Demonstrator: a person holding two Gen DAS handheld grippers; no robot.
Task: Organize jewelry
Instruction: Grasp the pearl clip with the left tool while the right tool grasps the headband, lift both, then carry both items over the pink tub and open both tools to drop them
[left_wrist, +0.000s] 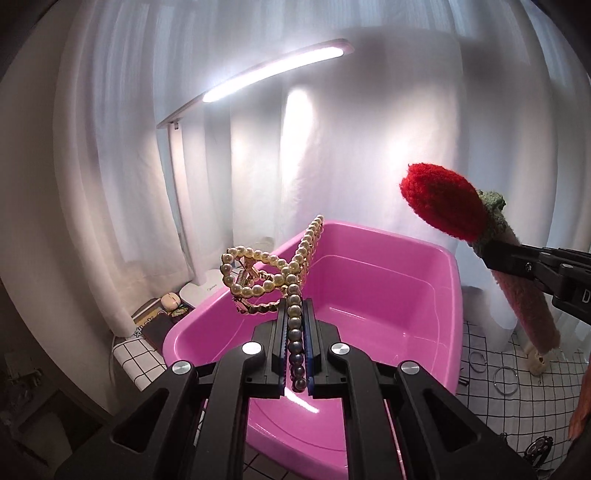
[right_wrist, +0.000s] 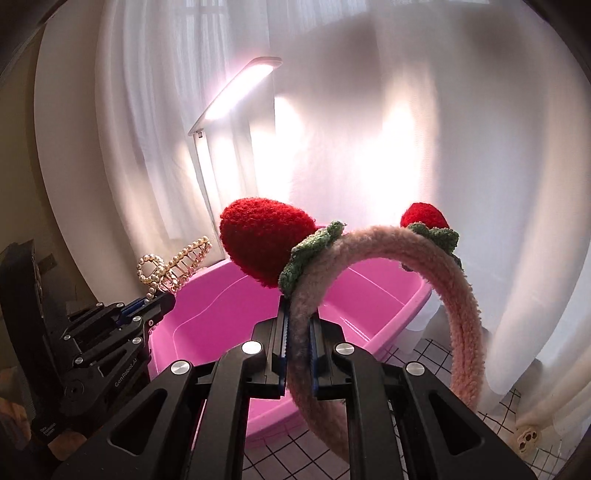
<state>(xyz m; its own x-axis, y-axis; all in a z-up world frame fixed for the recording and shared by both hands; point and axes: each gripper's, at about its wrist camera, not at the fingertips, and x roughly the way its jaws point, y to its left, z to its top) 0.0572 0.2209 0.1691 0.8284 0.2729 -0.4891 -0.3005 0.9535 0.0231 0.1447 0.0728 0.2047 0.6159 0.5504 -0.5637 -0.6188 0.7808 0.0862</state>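
My left gripper (left_wrist: 295, 314) is shut on a gold hair claw clip edged with pearls (left_wrist: 269, 269) and holds it up over the near rim of a pink plastic tub (left_wrist: 369, 288). The clip also shows at the left in the right wrist view (right_wrist: 173, 266). My right gripper (right_wrist: 298, 325) is shut on a fuzzy pink headband (right_wrist: 458, 295) with two red knitted strawberries (right_wrist: 262, 243), held above the tub (right_wrist: 221, 317). In the left wrist view the headband (left_wrist: 524, 295) and the right gripper (left_wrist: 517, 258) reach in from the right. The tub looks empty inside.
A lit white desk lamp (left_wrist: 266, 70) stands behind the tub before white curtains. The table has a white cloth with a black grid (left_wrist: 524, 398); thin metal bangles (left_wrist: 506, 380) lie on it at the right. An earbud case (left_wrist: 170, 300) and dark items sit at the left.
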